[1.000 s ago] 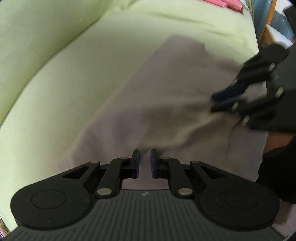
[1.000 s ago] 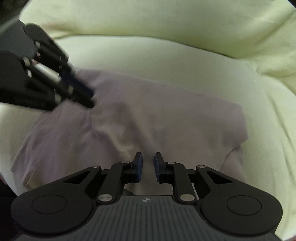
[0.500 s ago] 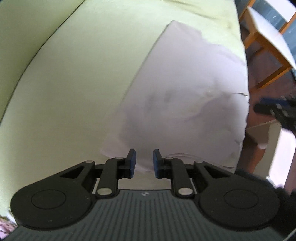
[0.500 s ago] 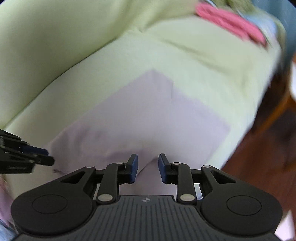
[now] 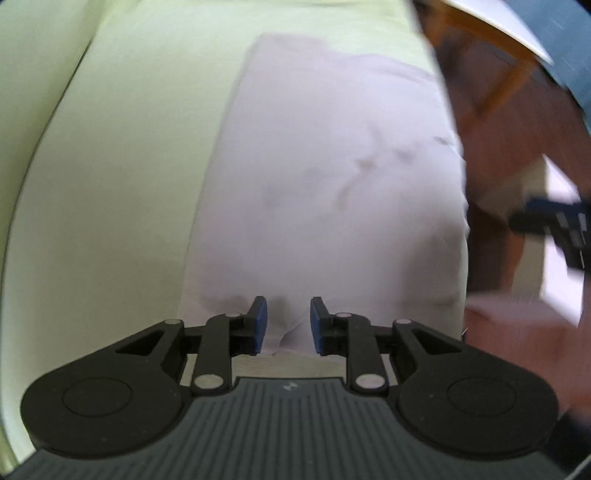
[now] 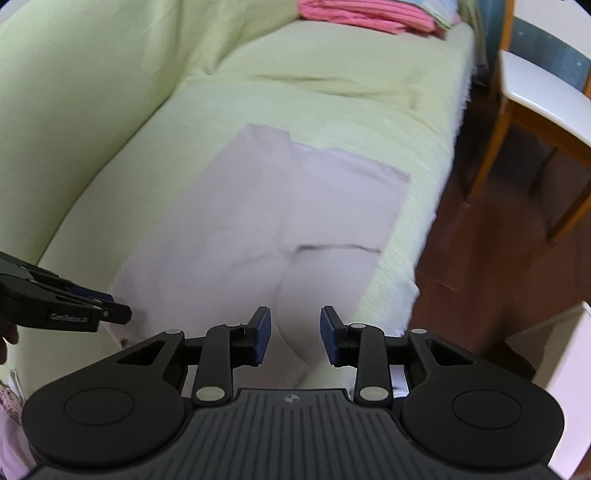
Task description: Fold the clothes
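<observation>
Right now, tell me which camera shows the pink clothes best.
Right wrist: the pink clothes lie folded at the sofa's far end, whole and unblocked. The left wrist view does not show them at all; it frames only the pale garment and sofa.

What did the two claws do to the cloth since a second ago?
Both claws backed away from the cloth and opened wider. The left claw now sits at its near edge, and the right claw has pulled back to the near end, holding nothing. A second ago they were close together over the cloth. The cloth stayed flat on the green sofa, and the pink pile never moved.
</observation>
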`<state>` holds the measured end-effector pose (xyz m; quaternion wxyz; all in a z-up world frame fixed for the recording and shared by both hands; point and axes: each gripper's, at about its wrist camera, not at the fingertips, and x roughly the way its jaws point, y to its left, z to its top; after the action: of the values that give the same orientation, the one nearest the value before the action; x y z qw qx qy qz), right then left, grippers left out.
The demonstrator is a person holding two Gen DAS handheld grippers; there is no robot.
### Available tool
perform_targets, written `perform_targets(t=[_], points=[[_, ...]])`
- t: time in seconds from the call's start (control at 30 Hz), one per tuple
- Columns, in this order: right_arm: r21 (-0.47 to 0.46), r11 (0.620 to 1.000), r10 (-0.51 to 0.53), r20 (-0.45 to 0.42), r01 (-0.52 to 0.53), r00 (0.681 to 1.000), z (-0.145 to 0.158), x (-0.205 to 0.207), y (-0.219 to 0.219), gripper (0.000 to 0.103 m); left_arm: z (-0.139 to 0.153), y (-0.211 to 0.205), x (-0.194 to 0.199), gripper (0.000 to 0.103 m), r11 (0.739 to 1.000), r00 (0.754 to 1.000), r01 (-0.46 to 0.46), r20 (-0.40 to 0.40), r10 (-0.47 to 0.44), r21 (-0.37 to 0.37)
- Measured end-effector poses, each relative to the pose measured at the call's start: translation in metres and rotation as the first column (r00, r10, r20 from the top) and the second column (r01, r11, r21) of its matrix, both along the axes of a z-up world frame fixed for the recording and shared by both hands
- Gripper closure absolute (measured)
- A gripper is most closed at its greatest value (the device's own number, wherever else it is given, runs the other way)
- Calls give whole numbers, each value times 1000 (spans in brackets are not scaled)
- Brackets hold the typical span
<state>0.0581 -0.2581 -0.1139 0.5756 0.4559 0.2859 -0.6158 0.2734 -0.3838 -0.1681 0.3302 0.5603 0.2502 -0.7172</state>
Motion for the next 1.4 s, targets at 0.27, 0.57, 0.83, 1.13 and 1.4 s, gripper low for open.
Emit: perform_targets(t=[0.27, 0.57, 0.83, 1.13, 1.4], points=[[71, 989, 134, -31, -132, 990, -33, 41, 38, 63, -65, 120, 57, 60, 536, 623, 779, 489, -611, -324], [79, 960, 273, -56, -268, 961, -64, 94, 65, 60, -124, 130, 83, 55, 84, 329, 934, 744, -581, -348], [50, 925, 375, -254, -376, 891, -77, 112, 80, 55, -150, 116, 92, 63, -122, 192, 945, 814, -548, -305], [88, 750, 543, -649, -656, 533, -115, 151, 126, 54, -156, 107, 84, 93, -92, 209, 945, 795, -570, -314], [123, 629, 529, -792, -767, 306, -147, 162, 135, 59, -152, 105, 82, 93, -83, 208, 946, 782, -588, -315]])
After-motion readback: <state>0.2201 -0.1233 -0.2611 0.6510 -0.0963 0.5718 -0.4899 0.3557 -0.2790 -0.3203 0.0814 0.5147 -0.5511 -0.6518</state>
